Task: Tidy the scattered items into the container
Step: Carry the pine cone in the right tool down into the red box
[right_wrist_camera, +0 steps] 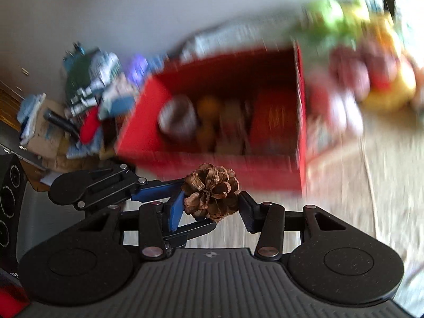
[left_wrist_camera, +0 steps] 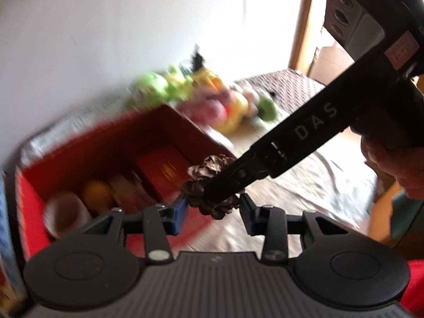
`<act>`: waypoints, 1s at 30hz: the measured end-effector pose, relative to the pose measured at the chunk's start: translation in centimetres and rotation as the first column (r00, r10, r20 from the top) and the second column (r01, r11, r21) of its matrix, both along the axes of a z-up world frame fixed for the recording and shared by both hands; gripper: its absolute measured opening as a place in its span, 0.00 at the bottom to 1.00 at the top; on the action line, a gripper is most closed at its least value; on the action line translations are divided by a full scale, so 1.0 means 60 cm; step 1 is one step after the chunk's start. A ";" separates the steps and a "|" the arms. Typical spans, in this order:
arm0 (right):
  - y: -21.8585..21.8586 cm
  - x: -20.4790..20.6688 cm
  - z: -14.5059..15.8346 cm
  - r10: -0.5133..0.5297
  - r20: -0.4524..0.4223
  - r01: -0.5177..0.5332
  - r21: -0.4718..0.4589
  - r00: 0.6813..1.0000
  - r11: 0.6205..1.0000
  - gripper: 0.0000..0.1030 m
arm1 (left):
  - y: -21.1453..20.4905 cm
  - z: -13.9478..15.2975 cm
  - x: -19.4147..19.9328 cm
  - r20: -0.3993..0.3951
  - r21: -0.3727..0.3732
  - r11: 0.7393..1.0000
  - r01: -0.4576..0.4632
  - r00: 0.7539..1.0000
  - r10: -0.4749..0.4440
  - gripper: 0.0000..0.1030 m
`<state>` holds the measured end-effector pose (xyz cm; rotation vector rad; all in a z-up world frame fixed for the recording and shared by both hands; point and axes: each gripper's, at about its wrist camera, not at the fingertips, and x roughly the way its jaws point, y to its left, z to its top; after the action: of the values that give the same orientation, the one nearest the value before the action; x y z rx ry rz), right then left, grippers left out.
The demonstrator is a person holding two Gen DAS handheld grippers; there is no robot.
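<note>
A brown pine cone (right_wrist_camera: 210, 192) sits between the blue-padded fingers of both grippers at once. My right gripper (right_wrist_camera: 210, 204) is shut on it. My left gripper (left_wrist_camera: 214, 206) is shut on the same pine cone (left_wrist_camera: 209, 177) from another side; its fingers (right_wrist_camera: 156, 189) show at the left in the right wrist view. The right gripper's black body (left_wrist_camera: 299, 137) crosses the left wrist view. The cone is held in the air in front of the open red box (right_wrist_camera: 300, 106), which holds a cup (right_wrist_camera: 177, 118), an orange fruit (right_wrist_camera: 209, 106) and a red packet (right_wrist_camera: 275, 122).
A pile of plush toys (left_wrist_camera: 212, 98) lies behind the box on the light cloth (left_wrist_camera: 304, 185). A heap of clothes and cardboard (right_wrist_camera: 87, 100) stands to the left of the box. A woven dark surface (left_wrist_camera: 286, 84) is at the back.
</note>
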<state>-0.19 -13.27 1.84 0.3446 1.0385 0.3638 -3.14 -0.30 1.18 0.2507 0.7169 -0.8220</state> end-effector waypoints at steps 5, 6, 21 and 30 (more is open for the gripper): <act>0.037 0.096 -0.004 0.050 0.055 -0.049 -0.009 0.997 0.999 0.46 | 0.038 0.004 0.085 -0.011 0.027 0.997 -0.075 0.997 0.076 0.39; 0.046 0.116 -0.014 0.061 0.043 -0.060 -0.006 0.997 0.998 0.46 | 0.045 -0.003 0.101 -0.029 0.036 0.995 -0.090 0.995 0.091 0.39; 0.130 0.259 -0.161 0.185 -0.312 -0.156 0.116 0.932 0.981 0.46 | 0.114 -0.141 0.216 -0.312 0.187 0.962 -0.198 0.917 0.249 0.39; 0.138 0.283 -0.199 0.202 -0.425 -0.149 0.156 0.882 0.977 0.49 | 0.100 -0.153 0.228 -0.320 0.266 0.948 -0.172 0.913 0.255 0.35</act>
<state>16.78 -5.00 -10.09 0.4534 1.5035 0.5284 10.56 5.68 -8.01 0.2317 1.1608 -0.5738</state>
